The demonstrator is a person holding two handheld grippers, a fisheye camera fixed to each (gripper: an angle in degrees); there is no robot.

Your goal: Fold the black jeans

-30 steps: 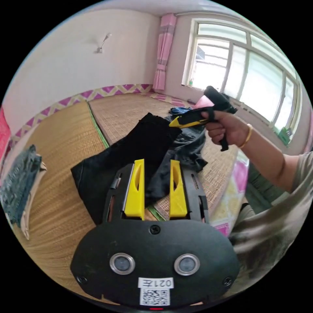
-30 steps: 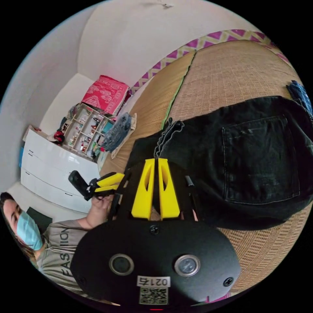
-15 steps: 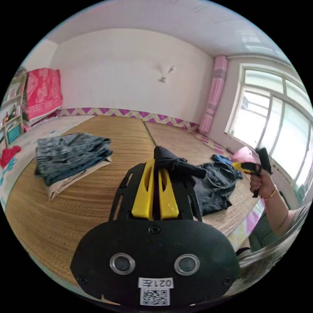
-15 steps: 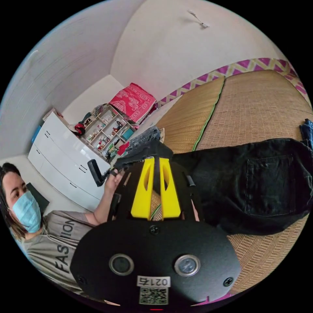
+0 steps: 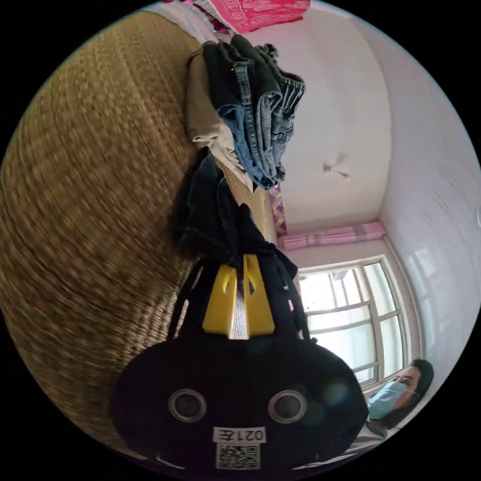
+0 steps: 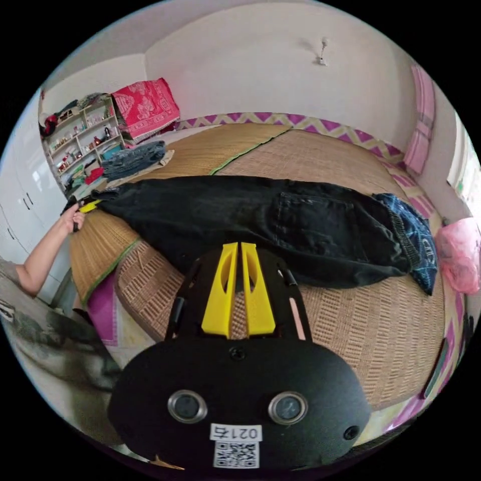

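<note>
woven straw matting (image 6: 320,160) covered the raised platform, with a zigzag purple border along the far wall, and the black jeans (image 6: 260,225) lay stretched lengthwise across it, just ahead of the right gripper (image 6: 239,250). that gripper's yellow jaws stood nearly together with only a thin slit between; the jeans' lower edge sat right at the tips, and i couldn't tell whether any denim was pinched there. way out beyond its left side, the left gripper (image 6: 90,205) was clamped on the leg end of the jeans, and in the left gripper view (image 5: 241,260) the jaws were closed down on bunched black cloth (image 5: 215,215), with the folded pile of blue denim (image 5: 250,115) just past the tips. my read: that pull was there to draw the legs out straight so the garment would lie flat before the first fold. off the waist end sat a dark blue patterned garment (image 6: 416,240), its edge tucked under or against the jeans, and a pink bag (image 6: 458,255) beside it, contents hidden. shelves (image 6: 80,135) far left were crammed with small items, too tiny to name
</note>
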